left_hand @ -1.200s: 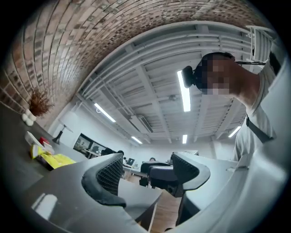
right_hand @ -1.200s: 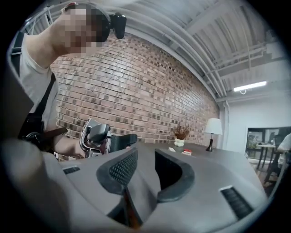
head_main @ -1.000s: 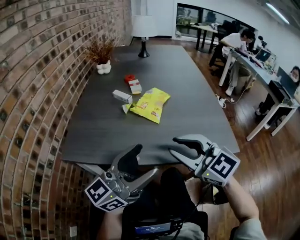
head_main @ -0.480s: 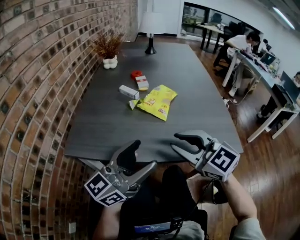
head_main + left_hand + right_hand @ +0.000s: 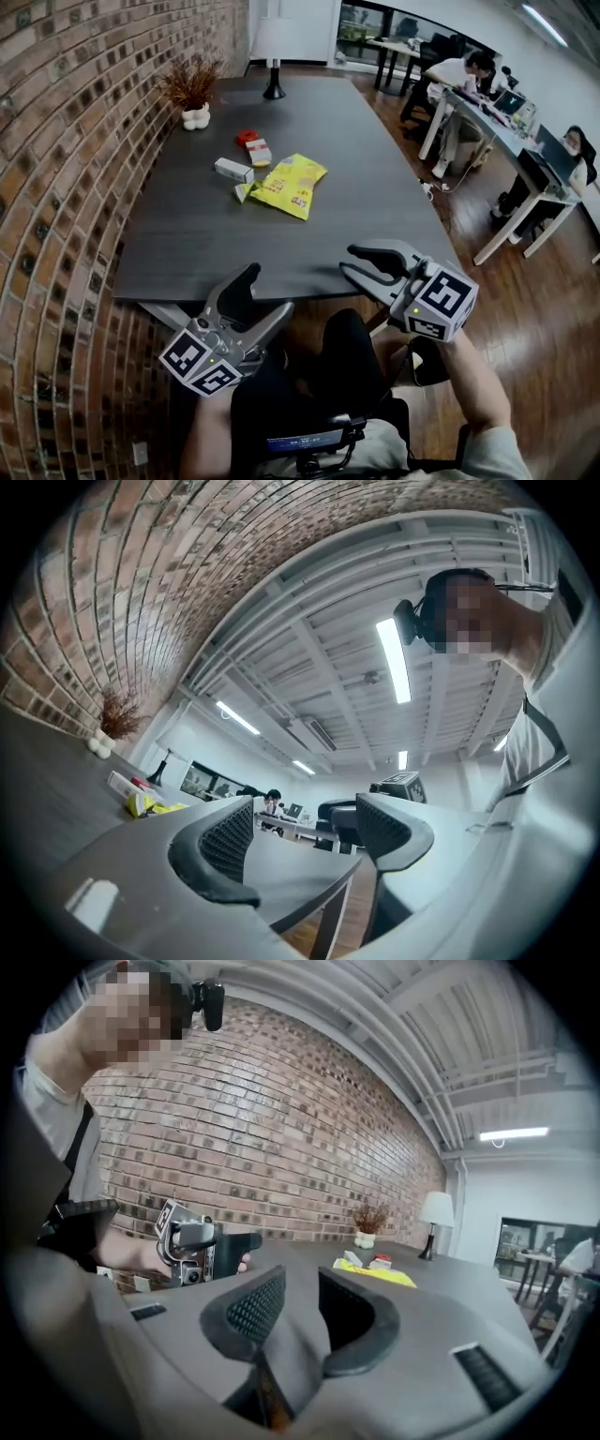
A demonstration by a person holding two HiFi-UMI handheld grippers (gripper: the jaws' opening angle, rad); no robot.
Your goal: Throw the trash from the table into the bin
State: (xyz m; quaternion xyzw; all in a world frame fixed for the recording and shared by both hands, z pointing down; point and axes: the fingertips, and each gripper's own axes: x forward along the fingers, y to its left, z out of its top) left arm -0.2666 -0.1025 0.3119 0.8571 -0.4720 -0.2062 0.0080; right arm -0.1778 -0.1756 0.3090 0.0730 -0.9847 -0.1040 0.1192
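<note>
Grey bench [image 5: 206, 244] fills the middle of the head view, and all the trash lies on it toward the far end: a yellow snack bag [image 5: 289, 185], a small green-yellow wrapper [image 5: 245, 191] touching its near-left corner, a white box [image 5: 232, 170] just beside that, and a red-and-white pack [image 5: 255, 150] a little further back. A potted plant [image 5: 192, 94] and a lamp [image 5: 273, 56] stand beyond them. The left hand-held gripper [image 5: 267, 291] and the right hand-held gripper [image 5: 350, 261] hang at the near edge of the bench, well apart from the litter. No bin shows here.

From the left gripper view, its jaws stand spread wide with nothing between them; only the bench edge and the office beyond appear in the gap. The yellow bag and the box are small shapes far off at the left.

From the right gripper view, its jaws stand part-way apart with a clear gap and no object in it. The pile of trash sits well ahead on the bench, past the jaw tips, with the plant and lamp behind it.

Judging by this, nothing has been thrown away: every piece is on the bench, none is picked up, and the reach, the grasps and the carrying to a bin not in view all remain.
</note>
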